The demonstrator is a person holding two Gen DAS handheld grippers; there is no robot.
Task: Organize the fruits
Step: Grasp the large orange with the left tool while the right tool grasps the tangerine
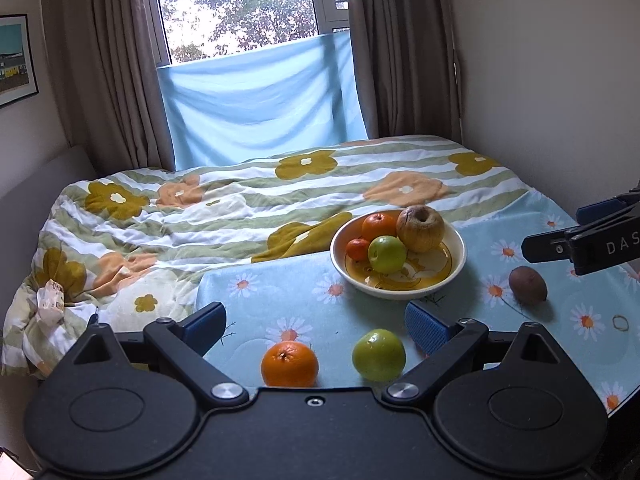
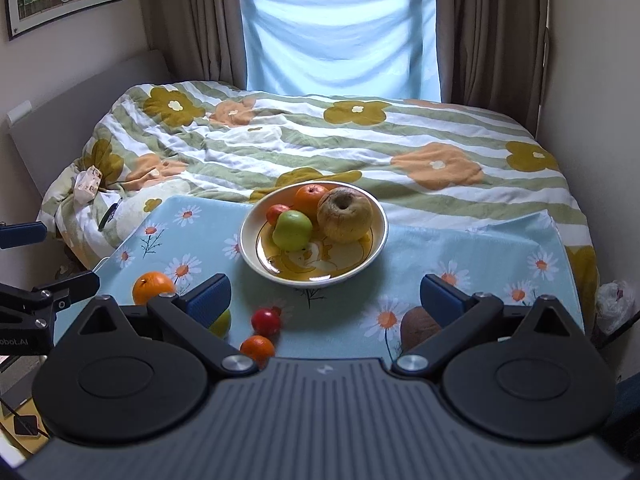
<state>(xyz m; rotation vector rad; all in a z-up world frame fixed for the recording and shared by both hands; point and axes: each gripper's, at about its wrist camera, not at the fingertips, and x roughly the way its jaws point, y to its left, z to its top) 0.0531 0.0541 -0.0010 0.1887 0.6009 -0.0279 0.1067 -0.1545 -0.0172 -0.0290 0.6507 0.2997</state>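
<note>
A white bowl (image 1: 456,256) (image 2: 376,248) with a yellow inside stands on the daisy-print cloth and holds a green apple (image 1: 386,254) (image 2: 293,230), a brown wrinkled apple (image 1: 421,229) (image 2: 345,216), an orange (image 1: 378,225) (image 2: 310,197) and a small red fruit (image 1: 357,249) (image 2: 276,212). Loose on the cloth lie an orange (image 1: 289,364) (image 2: 152,286), a green apple (image 1: 378,354) (image 2: 222,323), a brown kiwi (image 1: 527,285) (image 2: 418,326), a red fruit (image 2: 266,321) and a small orange (image 2: 257,349). My left gripper (image 1: 316,326) is open above the loose orange and apple. My right gripper (image 2: 324,294) is open in front of the bowl.
A blue daisy cloth (image 1: 304,300) (image 2: 460,248) covers the table in front of a bed with a flowered quilt (image 1: 200,216) (image 2: 320,136). A crumpled wrapper (image 1: 50,300) (image 2: 88,184) lies on the quilt's left. A rubber band (image 1: 621,322) lies on the cloth at right. Walls close in on both sides.
</note>
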